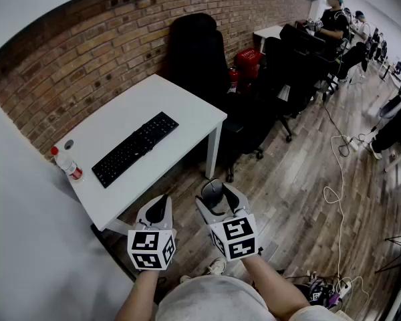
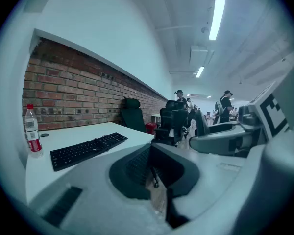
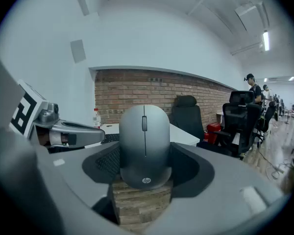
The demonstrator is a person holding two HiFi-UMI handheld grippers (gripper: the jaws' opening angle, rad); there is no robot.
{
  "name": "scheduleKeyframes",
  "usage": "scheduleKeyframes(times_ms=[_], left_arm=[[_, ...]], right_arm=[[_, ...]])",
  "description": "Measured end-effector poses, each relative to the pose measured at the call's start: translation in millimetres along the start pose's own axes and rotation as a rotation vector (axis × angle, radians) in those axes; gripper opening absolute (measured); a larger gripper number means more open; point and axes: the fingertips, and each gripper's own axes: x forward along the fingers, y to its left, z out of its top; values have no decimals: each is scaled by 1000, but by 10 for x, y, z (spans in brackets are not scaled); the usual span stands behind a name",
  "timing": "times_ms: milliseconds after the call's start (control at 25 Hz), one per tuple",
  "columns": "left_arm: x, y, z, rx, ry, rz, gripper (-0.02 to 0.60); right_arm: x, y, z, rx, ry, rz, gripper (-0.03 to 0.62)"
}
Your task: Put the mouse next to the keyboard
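Note:
A grey mouse (image 1: pixel 213 188) sits between the jaws of my right gripper (image 1: pixel 216 193), which is shut on it and held over the wooden floor, short of the desk. In the right gripper view the mouse (image 3: pixel 144 146) fills the middle, its wheel facing up, gripped at both sides. The black keyboard (image 1: pixel 135 148) lies slanted on the white desk (image 1: pixel 187 109) and also shows in the left gripper view as the keyboard (image 2: pixel 88 150). To the left of the right one, my left gripper (image 1: pixel 162 204) is shut with nothing in it, level with the desk's near corner.
A water bottle with a red cap (image 1: pixel 67 164) stands at the desk's left end. Black office chairs (image 1: pixel 200 52) crowd the desk's far and right sides. A brick wall (image 1: pixel 87 59) runs behind. White cables (image 1: pixel 334 192) trail on the floor; people (image 1: pixel 334 19) sit far off.

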Motion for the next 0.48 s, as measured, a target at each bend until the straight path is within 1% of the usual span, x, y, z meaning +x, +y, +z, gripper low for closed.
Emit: scheduleKeyframes(times_ms=[240, 480], left_arm=[[114, -2, 7, -6, 5, -9, -6], [334, -31, 39, -6, 13, -12, -6]], right_arm=[[79, -42, 16, 25, -10, 18, 307], [179, -194, 20, 40, -13, 29, 307]])
